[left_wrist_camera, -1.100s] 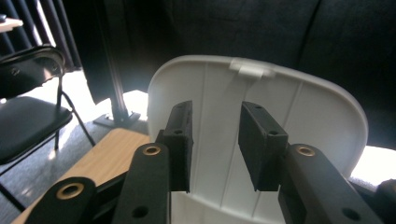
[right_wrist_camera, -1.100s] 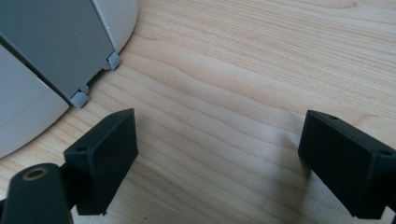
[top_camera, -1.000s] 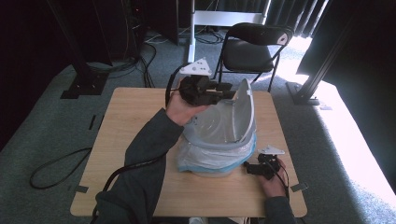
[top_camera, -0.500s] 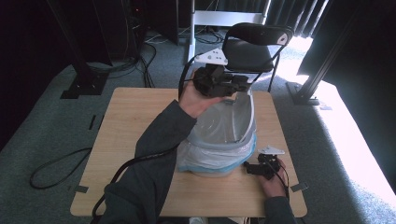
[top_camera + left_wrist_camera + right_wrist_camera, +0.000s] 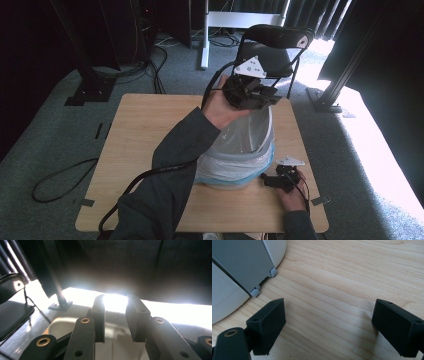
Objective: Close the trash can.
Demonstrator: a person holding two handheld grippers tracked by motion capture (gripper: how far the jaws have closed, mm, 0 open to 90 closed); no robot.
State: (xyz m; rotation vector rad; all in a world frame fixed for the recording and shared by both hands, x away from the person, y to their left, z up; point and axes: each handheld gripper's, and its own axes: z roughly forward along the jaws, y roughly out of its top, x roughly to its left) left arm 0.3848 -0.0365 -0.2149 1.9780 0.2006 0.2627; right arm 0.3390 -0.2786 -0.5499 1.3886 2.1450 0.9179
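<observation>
A small pale blue bin (image 5: 235, 175) lined with a clear plastic bag (image 5: 240, 137) stands on the wooden table (image 5: 150, 130). My left gripper (image 5: 267, 95) is raised over the bin's far rim. In the left gripper view its jaws (image 5: 115, 315) stand half apart with nothing between the pads, and a cream rounded part of the bin (image 5: 65, 326) lies below them. My right gripper (image 5: 272, 181) rests on the table at the bin's near right. It is open (image 5: 327, 322) over bare wood, with the bin's base (image 5: 234, 267) just ahead at the left.
A black chair (image 5: 275, 47) stands beyond the table's far edge, close to the left gripper. Cables (image 5: 60, 175) trail on the carpet at the left. Bright sunlight falls on the floor at the right. The table's left half is bare wood.
The left hand has carried its gripper up and toward the far side, from above the bag's left rim to over the bin's far rim. The right gripper has stayed put.
</observation>
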